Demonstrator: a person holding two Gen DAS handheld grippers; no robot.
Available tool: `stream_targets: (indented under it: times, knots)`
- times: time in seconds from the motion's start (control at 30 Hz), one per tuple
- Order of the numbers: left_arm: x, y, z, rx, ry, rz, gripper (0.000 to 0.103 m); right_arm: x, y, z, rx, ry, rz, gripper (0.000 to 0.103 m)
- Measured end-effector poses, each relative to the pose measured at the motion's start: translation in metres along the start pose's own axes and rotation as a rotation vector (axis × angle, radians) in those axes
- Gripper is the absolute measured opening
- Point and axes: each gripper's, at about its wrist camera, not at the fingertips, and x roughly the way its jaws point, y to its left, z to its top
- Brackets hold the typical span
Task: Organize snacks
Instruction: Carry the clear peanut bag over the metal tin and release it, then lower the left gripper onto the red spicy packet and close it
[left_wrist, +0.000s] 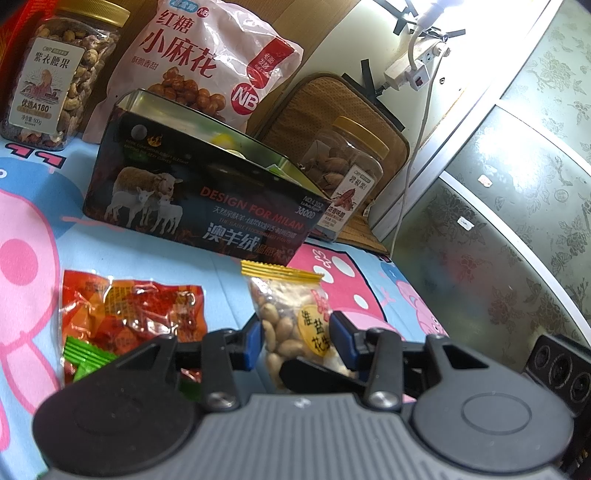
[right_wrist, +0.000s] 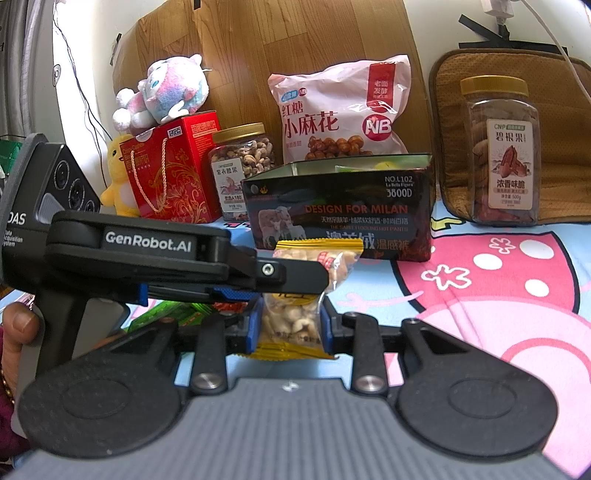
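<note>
Gold-edged and clear, the peanut packet sits between the blue pads of both tools at once: the left gripper pinches its middle from the side while the right gripper clamps its near end, though how firmly either one grips I cannot tell. Its long axis points straight at the open tin box just behind it, so the coming move is probably a short lift forward, with both hands equally near.
</note>
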Motion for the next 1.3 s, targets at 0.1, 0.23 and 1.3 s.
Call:
stream_targets:
  times: [0.1,0.23,1.3]
  knots:
    - [-0.003,0.000,0.004,-0.011,-0.008,0.011,0.039,0.002,0.002,0.004,-0.003,0.000,0.001,0.034]
    - [-0.019,-0.001,0.022,-0.030,-0.064,-0.002,0.038,0.002,0.009,0.023,-0.046,-0.035,0.019,0.034]
    - [-0.033,0.013,0.090,0.038,-0.137,0.143,0.046,0.032,-0.013,0.052,0.017,-0.123,-0.050,0.050]
